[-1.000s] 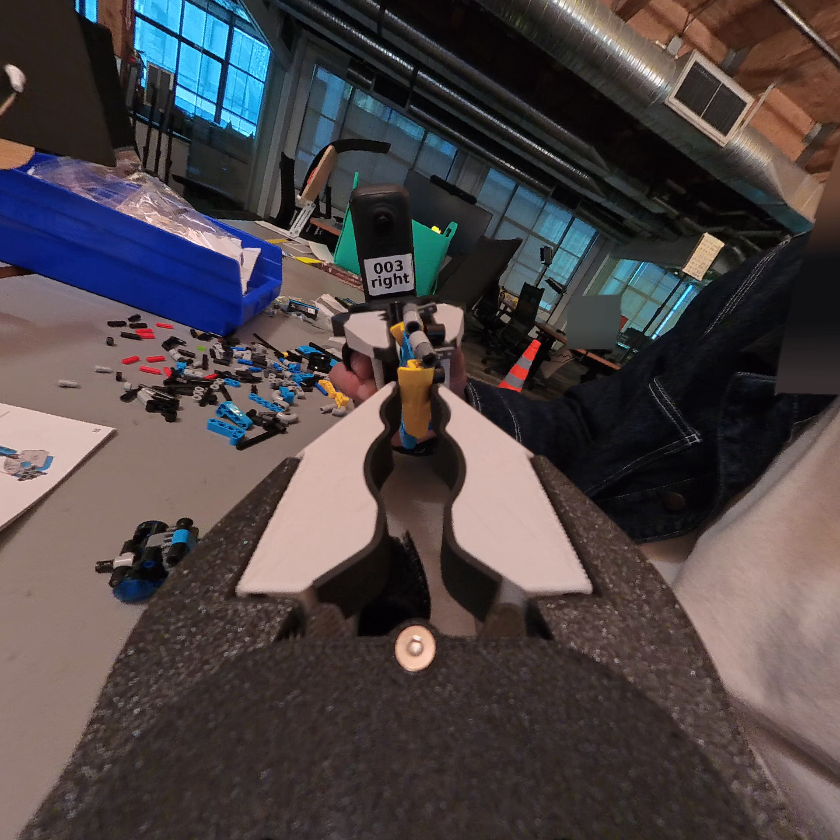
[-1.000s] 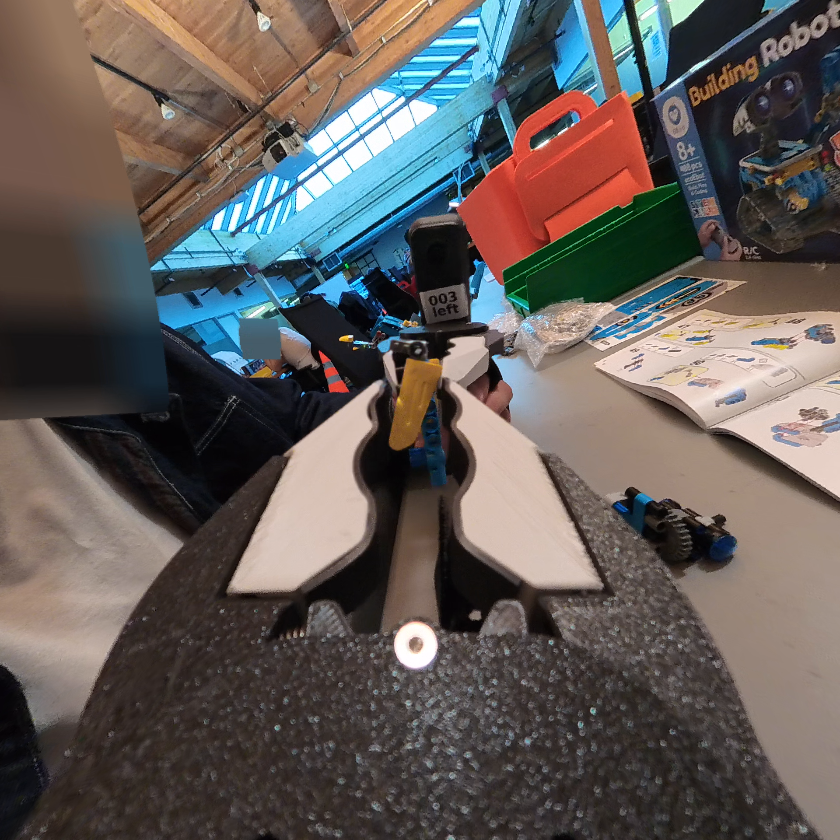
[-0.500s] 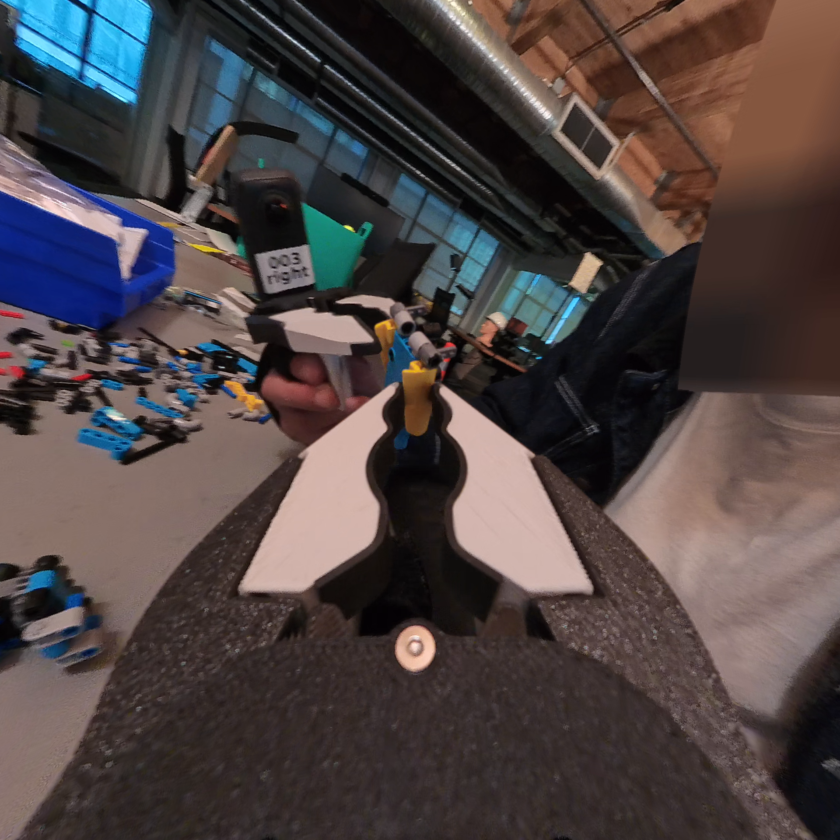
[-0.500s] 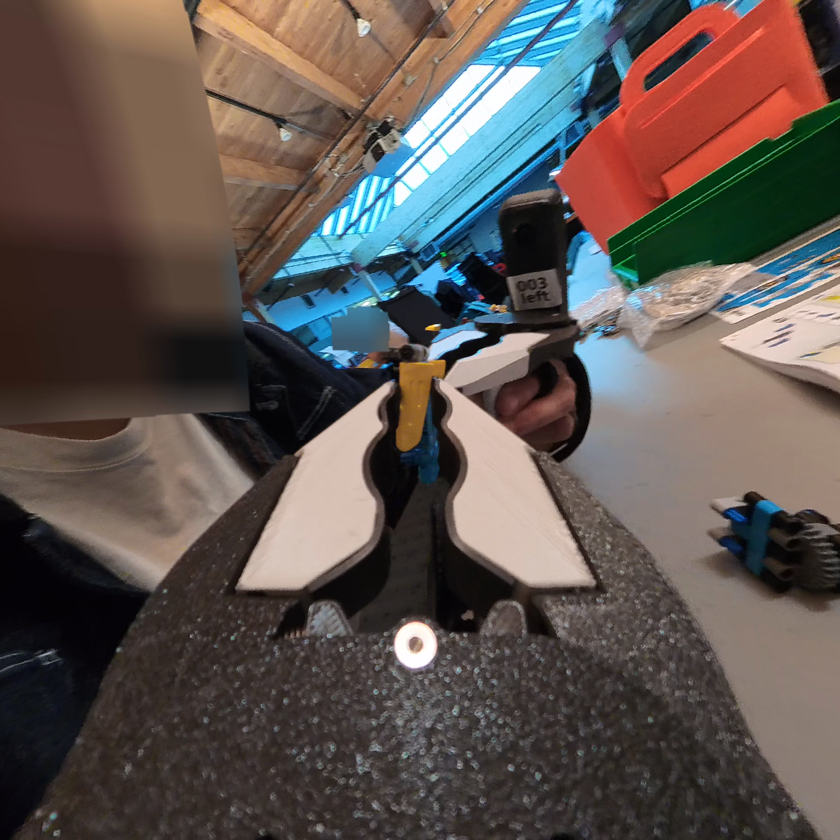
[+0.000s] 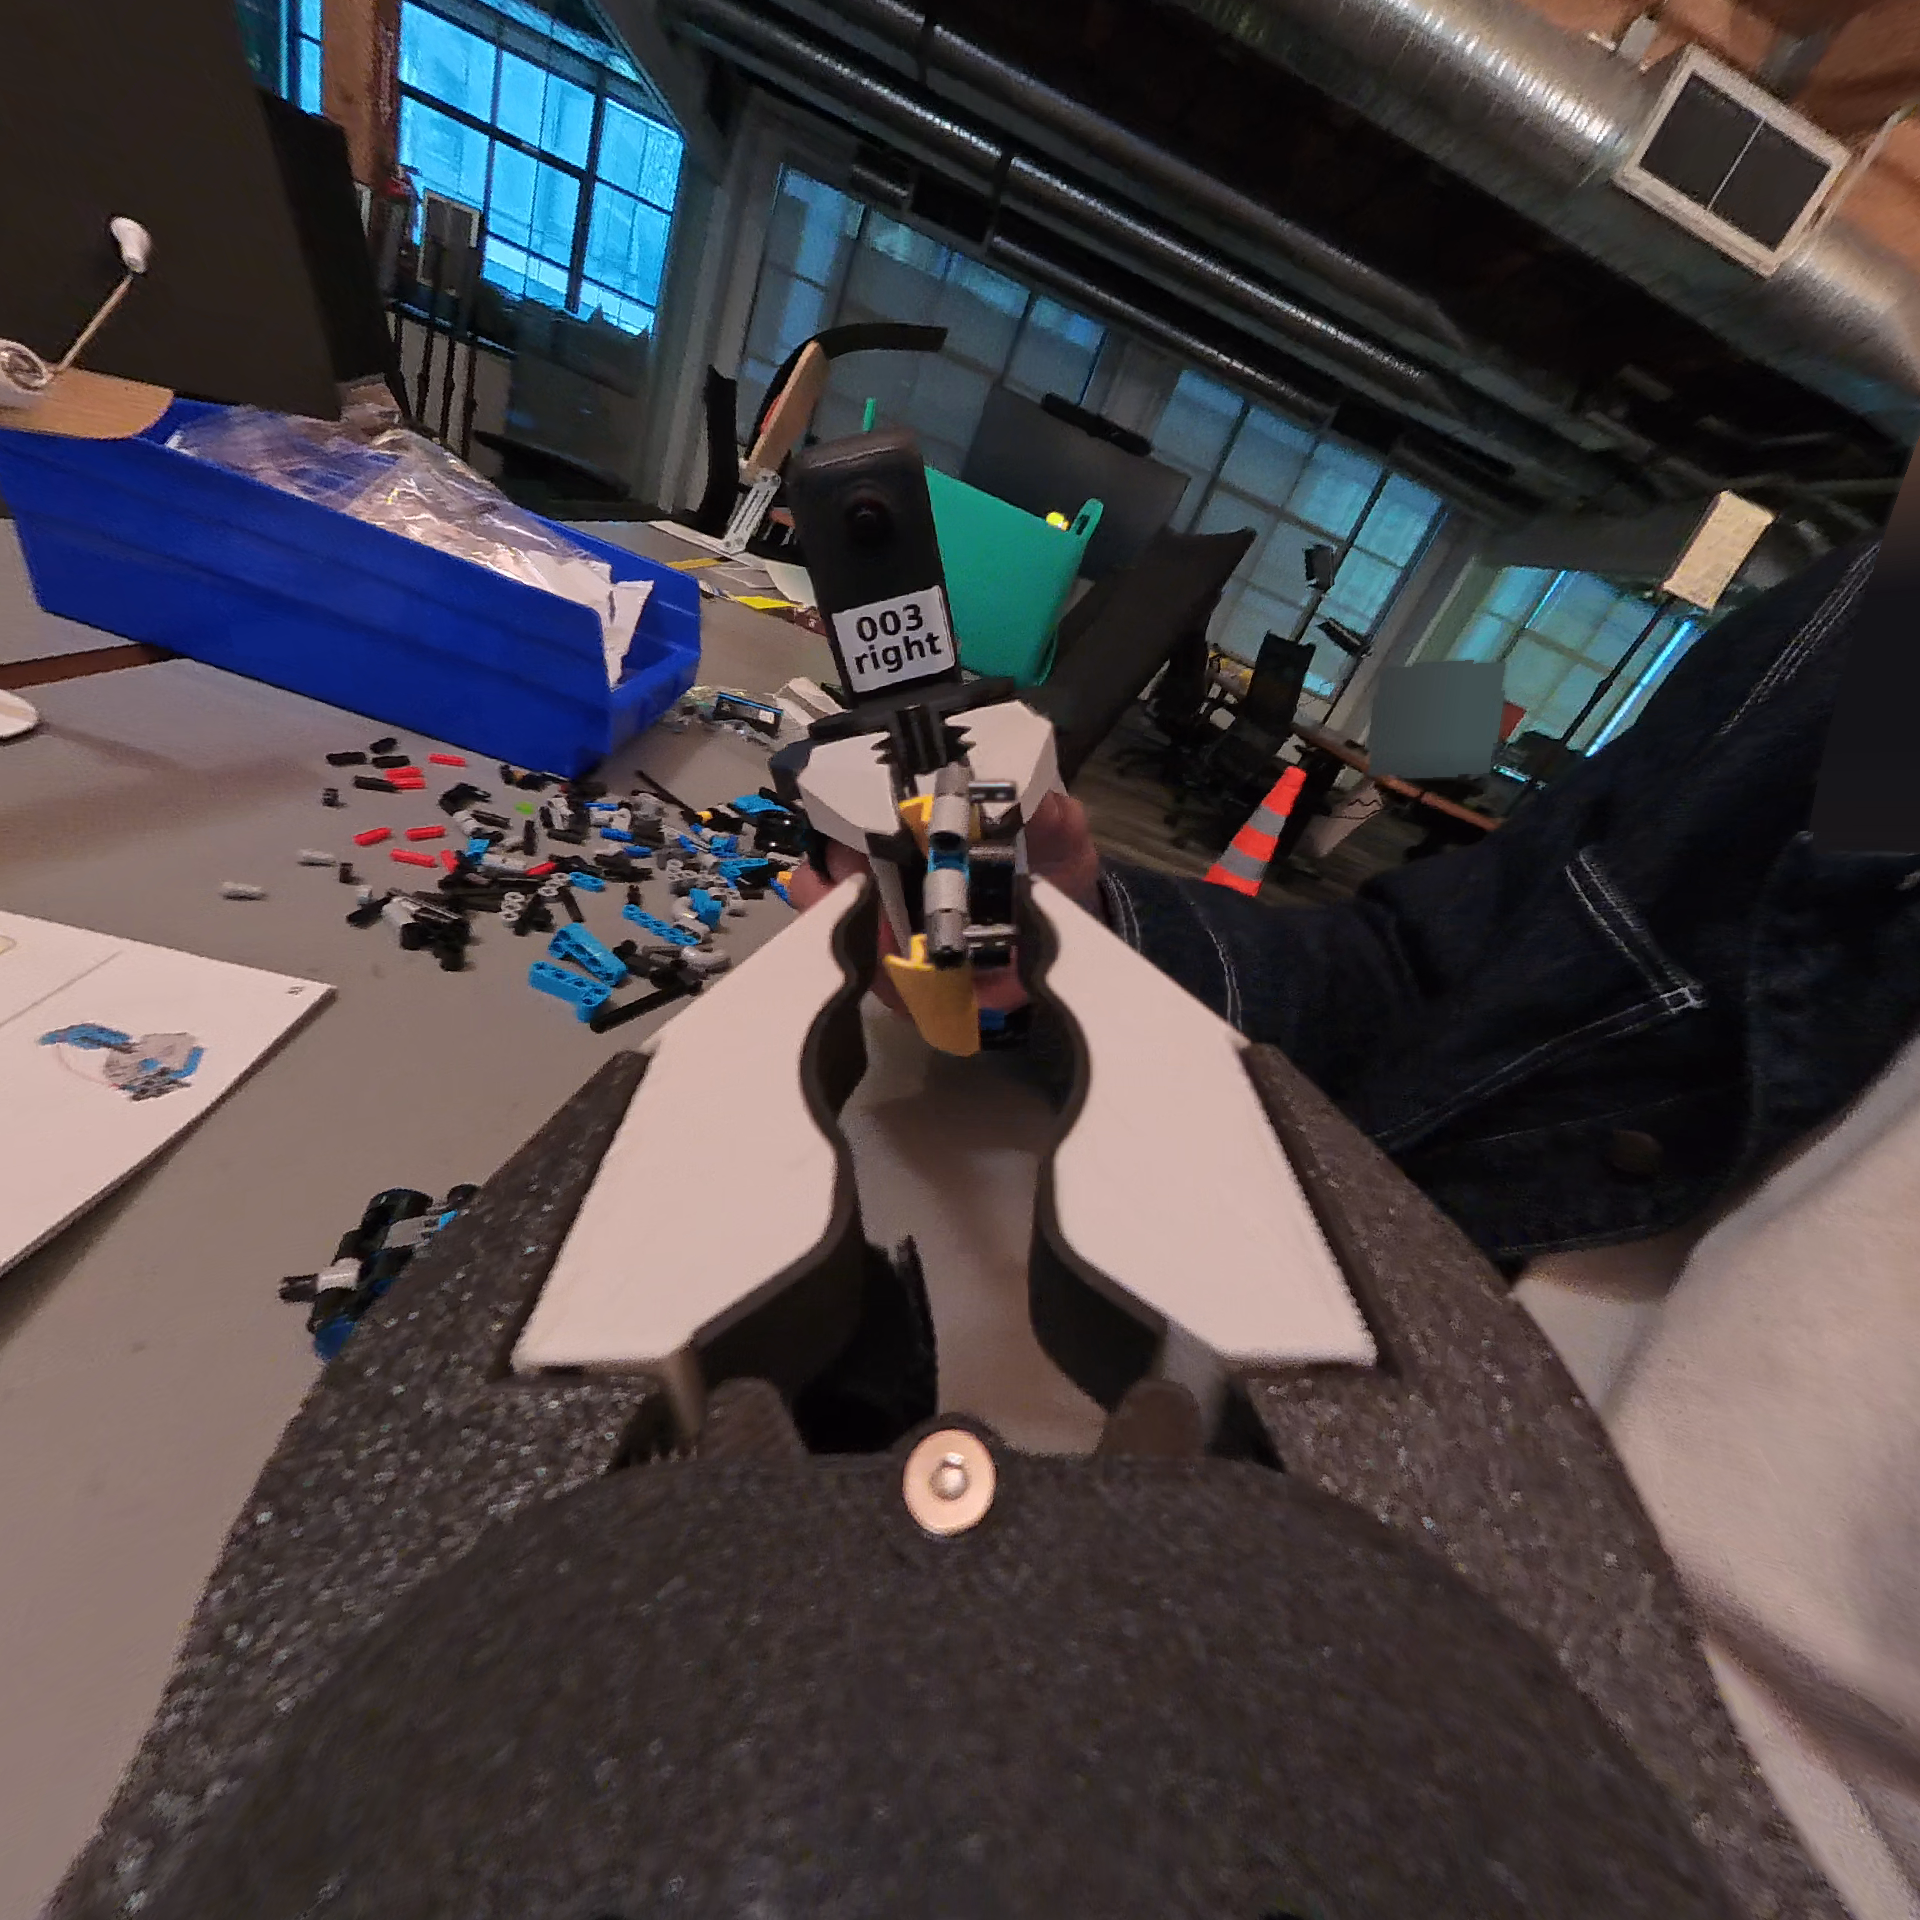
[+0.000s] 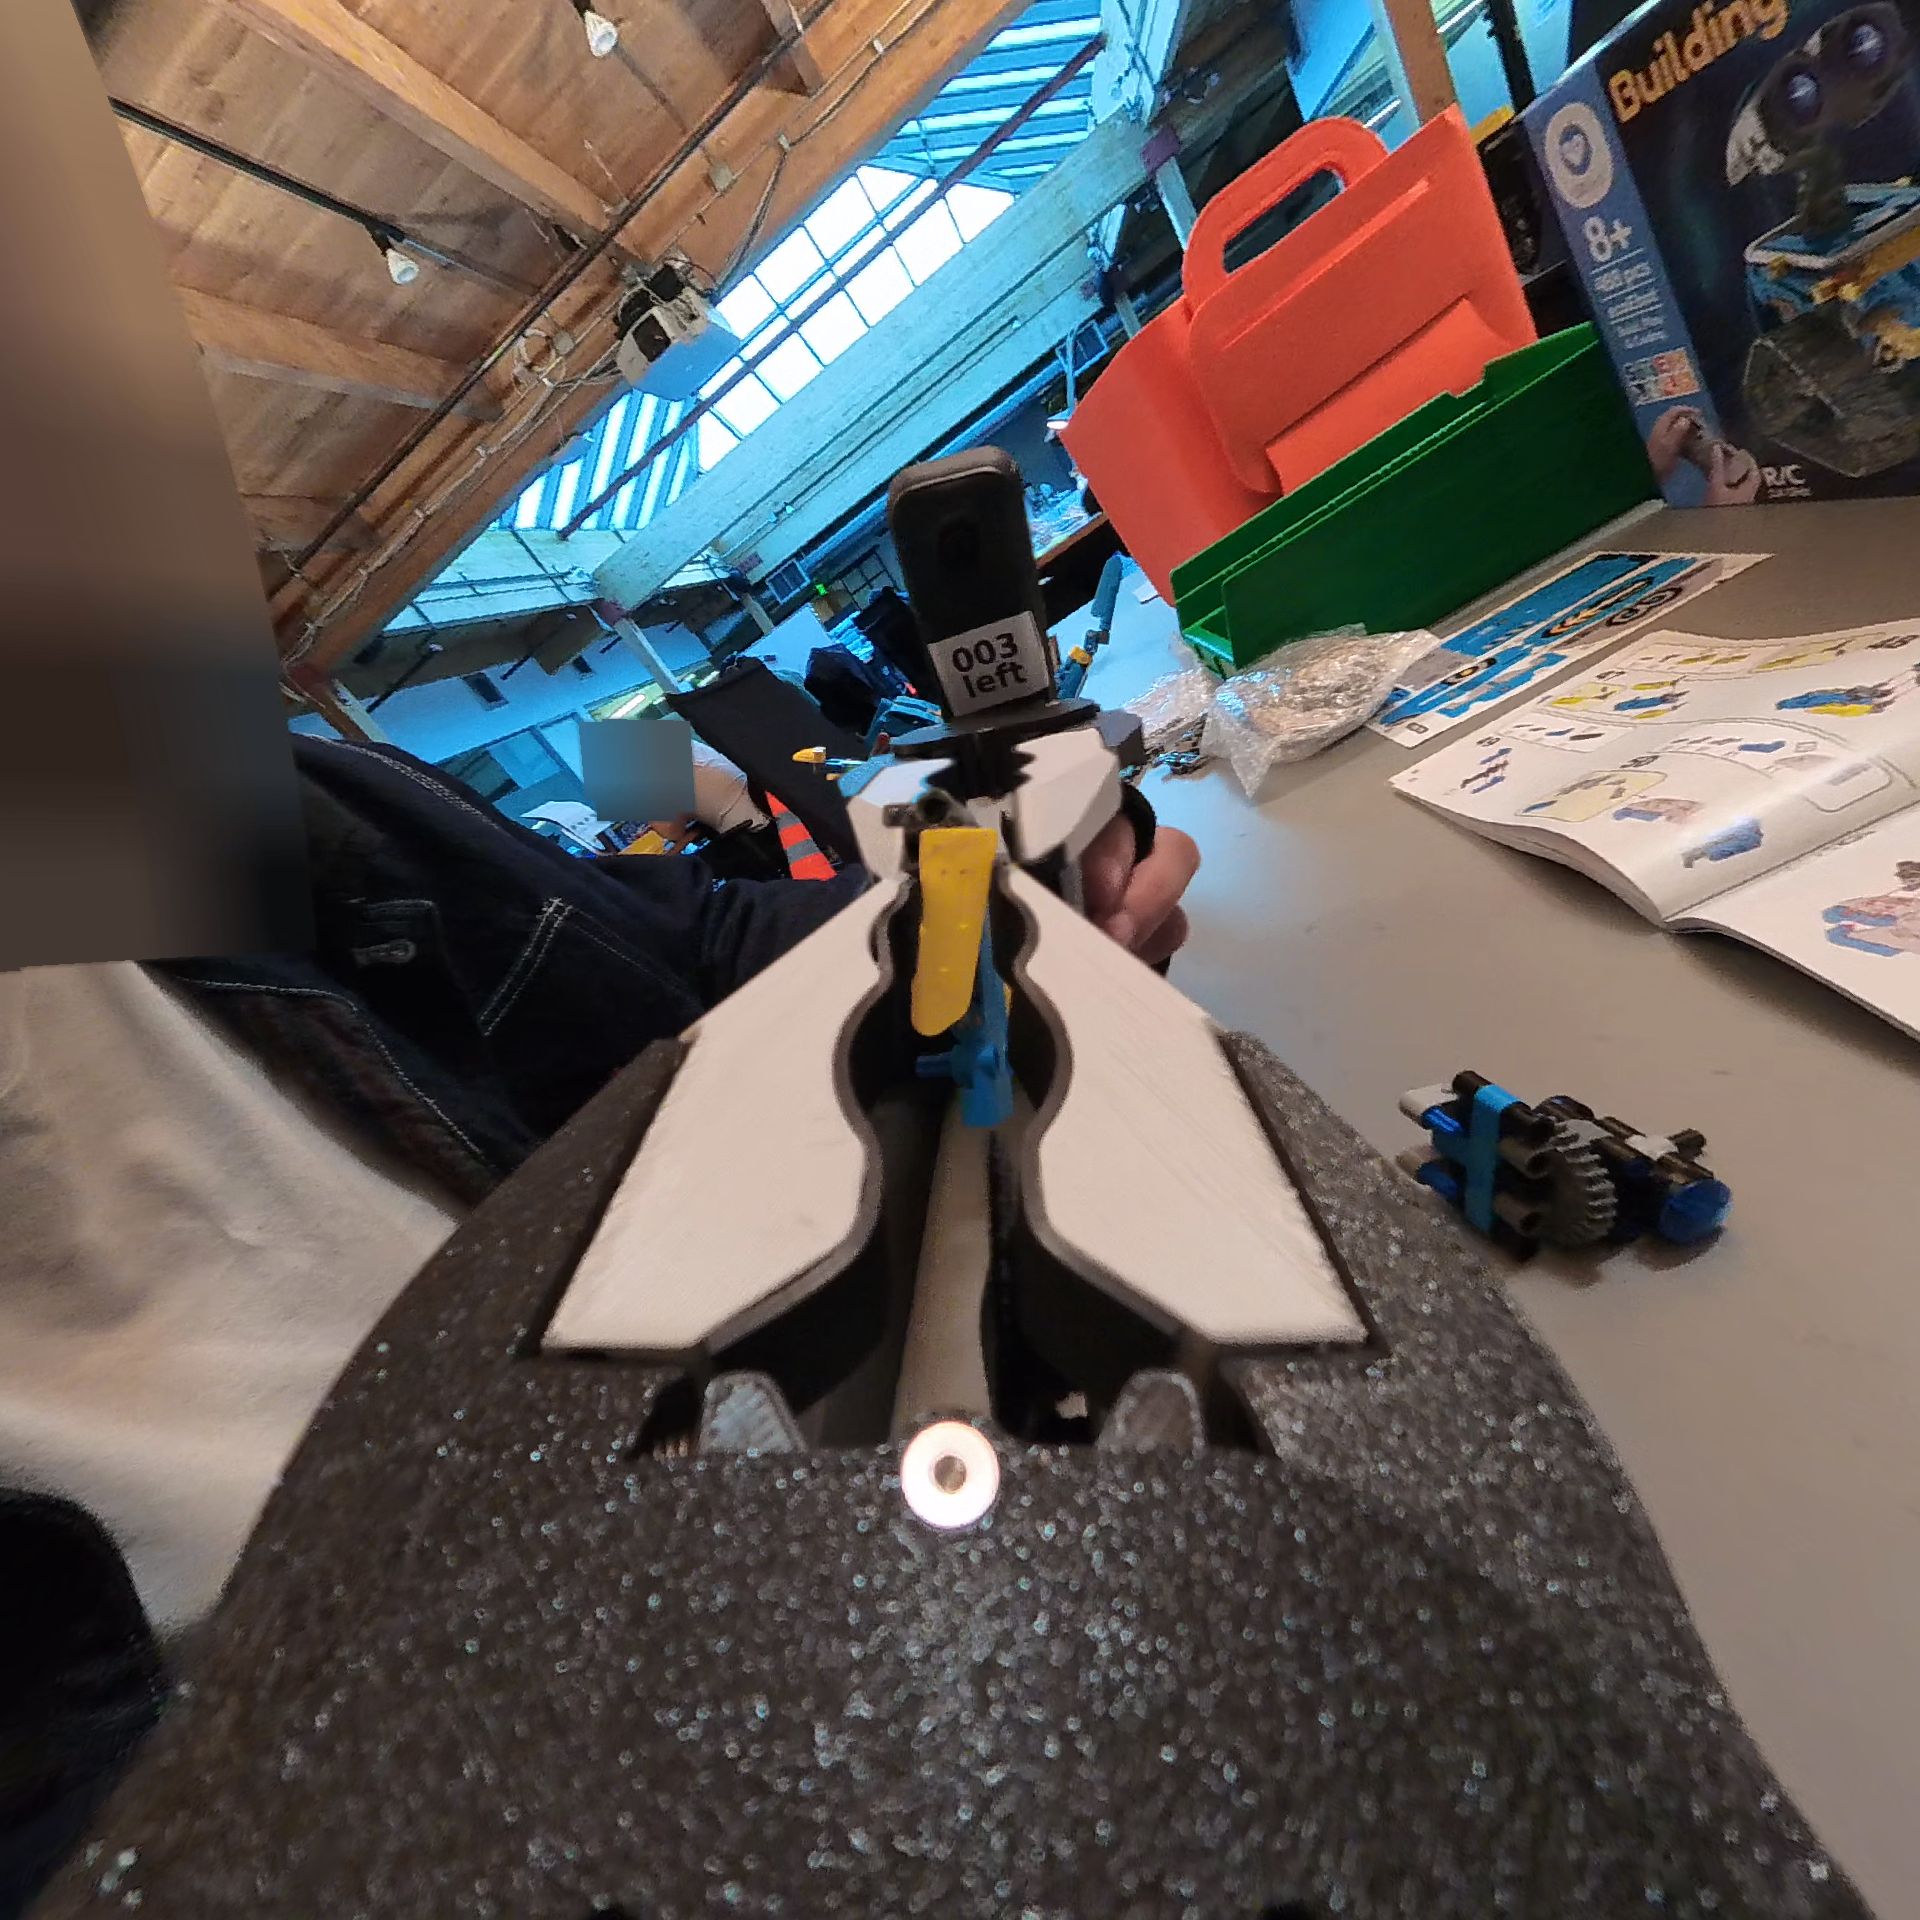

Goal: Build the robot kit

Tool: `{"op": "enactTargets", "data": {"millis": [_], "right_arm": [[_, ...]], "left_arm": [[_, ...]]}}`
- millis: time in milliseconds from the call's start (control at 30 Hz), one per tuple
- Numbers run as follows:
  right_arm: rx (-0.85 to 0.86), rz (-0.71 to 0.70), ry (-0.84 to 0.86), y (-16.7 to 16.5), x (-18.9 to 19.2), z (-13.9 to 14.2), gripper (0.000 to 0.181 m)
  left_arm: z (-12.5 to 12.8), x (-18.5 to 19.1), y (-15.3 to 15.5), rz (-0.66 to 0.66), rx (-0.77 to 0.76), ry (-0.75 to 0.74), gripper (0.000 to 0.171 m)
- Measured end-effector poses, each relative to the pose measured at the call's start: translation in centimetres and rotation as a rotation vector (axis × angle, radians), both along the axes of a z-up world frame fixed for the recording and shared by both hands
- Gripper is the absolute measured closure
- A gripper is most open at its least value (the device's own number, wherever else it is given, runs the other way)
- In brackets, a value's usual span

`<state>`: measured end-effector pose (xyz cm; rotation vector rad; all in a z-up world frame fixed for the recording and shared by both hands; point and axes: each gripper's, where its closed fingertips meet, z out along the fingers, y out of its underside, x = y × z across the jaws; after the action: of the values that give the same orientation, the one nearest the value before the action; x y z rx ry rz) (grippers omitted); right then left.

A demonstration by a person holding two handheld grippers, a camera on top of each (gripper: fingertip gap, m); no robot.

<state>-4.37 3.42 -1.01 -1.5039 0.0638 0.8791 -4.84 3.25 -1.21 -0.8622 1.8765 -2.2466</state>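
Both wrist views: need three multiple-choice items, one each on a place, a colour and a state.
1. In the right wrist view, where does the small geared sub-assembly lie?
A. In a green tray
B. On the grey table, to the right of the right hand-held gripper
C. On an open booklet

2. In the left wrist view, what colour is the bin behind the loose pieces?
A. Blue
B. Orange
C. White

3. What is the state of the right hand-held gripper?
A. Open and empty
B. Shut on a booklet
C. Shut on the yellow-and-blue assembly

Answers: 1 B, it sits on bare tabletop, apart from everything else. 2 A, its walls are plainly blue. 3 C, the fingers close around the yellow piece.
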Motion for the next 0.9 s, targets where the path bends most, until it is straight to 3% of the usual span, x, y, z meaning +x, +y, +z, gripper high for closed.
{"op": "enactTargets", "data": {"millis": [267,400,533,633,767,900], "right_arm": [[-0.041,0.115,0.117,-0.4,-0.7,-0.4,0.169],[-0.041,0.103,0.106,-0.3,-0.6,-0.5,0.169],[0.003,-0.106,-0.186,0.4,0.1,-0.3,0.150],[0.016,-0.236,-0.367,0.8,0.5,-0.4,0.150],[0.013,-0.218,-0.369,0.7,0.3,-0.4,0.166],[-0.005,-0.170,-0.302,0.6,0.2,-0.6,0.166]], "left_arm": [[-0.2,-1.1,-0.6,-0.070,0.058,-0.032,0.156],[-0.3,-0.9,-0.5,-0.058,0.067,-0.031,0.156],[-0.8,0.1,0.2,-0.001,0.086,-0.006,0.156],[-1.4,0.3,0.1,0.003,0.114,0.002,0.156],[-1.7,0.2,-0.3,-0.002,0.135,-0.003,0.156],[-1.8,0.1,-0.4,-0.009,0.141,-0.008,0.156]]}}
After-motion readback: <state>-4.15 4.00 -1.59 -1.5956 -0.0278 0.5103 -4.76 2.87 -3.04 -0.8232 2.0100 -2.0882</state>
